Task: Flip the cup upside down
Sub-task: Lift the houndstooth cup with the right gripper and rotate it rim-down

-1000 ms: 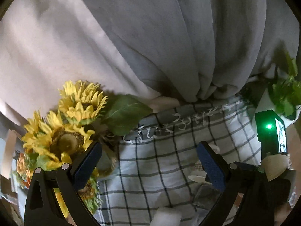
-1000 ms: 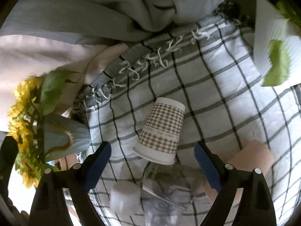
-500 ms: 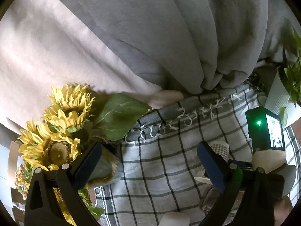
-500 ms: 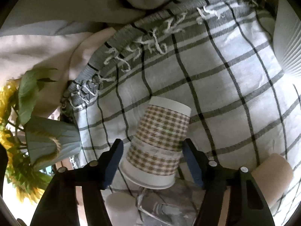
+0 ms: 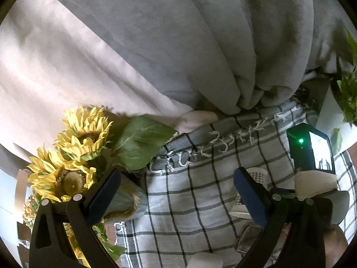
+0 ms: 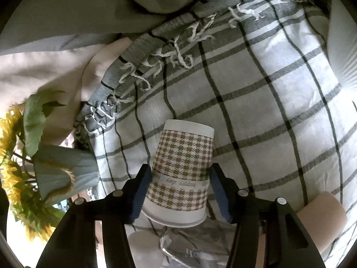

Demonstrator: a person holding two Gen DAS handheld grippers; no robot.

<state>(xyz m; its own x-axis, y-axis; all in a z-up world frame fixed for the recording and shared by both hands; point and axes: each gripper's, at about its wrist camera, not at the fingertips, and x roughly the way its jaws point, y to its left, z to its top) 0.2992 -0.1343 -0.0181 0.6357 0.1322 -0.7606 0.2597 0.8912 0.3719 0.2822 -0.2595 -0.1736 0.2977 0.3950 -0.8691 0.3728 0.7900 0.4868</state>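
Right gripper (image 6: 180,192) jaws narrowed; left gripper (image 5: 178,192) jaws wide apart.

Between my right fingers (image 6: 216,192) I count one houndstooth paper cup (image 6: 181,172). Left of them stands one blue vase (image 6: 63,170). Past my left fingers (image 5: 107,192) I count two sunflowers (image 5: 83,131) and one checked cloth (image 5: 194,192).
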